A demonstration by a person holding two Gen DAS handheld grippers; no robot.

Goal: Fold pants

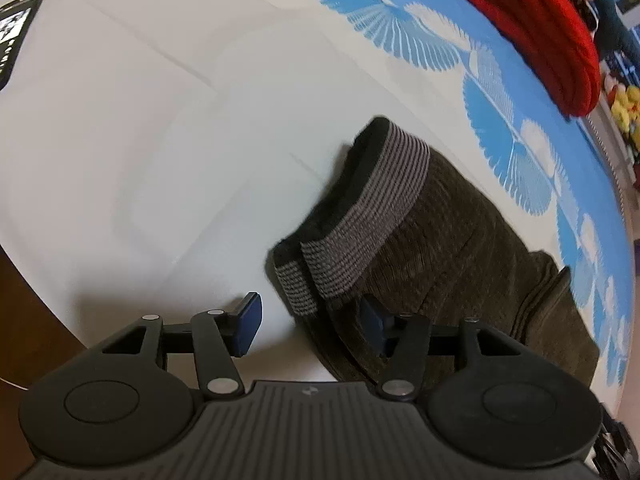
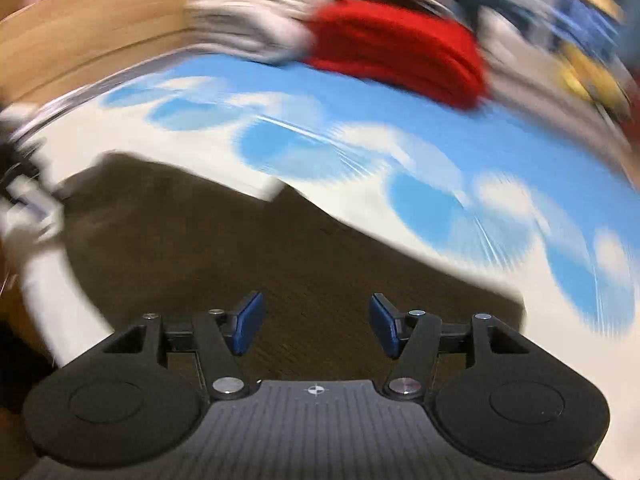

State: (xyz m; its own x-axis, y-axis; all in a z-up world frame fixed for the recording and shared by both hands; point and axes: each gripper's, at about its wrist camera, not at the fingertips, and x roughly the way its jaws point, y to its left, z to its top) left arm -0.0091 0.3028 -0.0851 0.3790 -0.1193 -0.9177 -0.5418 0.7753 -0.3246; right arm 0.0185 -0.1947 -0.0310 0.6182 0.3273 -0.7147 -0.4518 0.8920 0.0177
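Left gripper (image 1: 310,326), black, blue-padded fingers (image 1: 250,322) apart, clamped on nothing; ribbed cuff end of the pants between them, pads not pressing it.

Right gripper (image 2: 316,324), same build, fingers apart, nothing between them; poised above the brown cloth of the pants; view heavily blurred.

Folded dark brown corduroy pants (image 1: 460,248) with grey-and-black ribbed cuffs (image 1: 376,208), lying flat on a white bed sheet with blue fan-shaped print (image 1: 140,140); in the right wrist view the pants (image 2: 240,248) fill the lower middle of the frame.

Beyond the pants, on the blue-printed part of the sheet: folded red knitted garment (image 1: 540,32), well apart from the pants; seen also, blurred, in the right wrist view (image 2: 400,56).

Far left of the pants, at the sheet's edge: black flat device with a lit screen (image 1: 16,36), kind not tellable.

Past the red garment: small yellow objects (image 1: 626,108), too small to identify.

Far side, right wrist view: pale wooden boards (image 2: 80,48), blurred.
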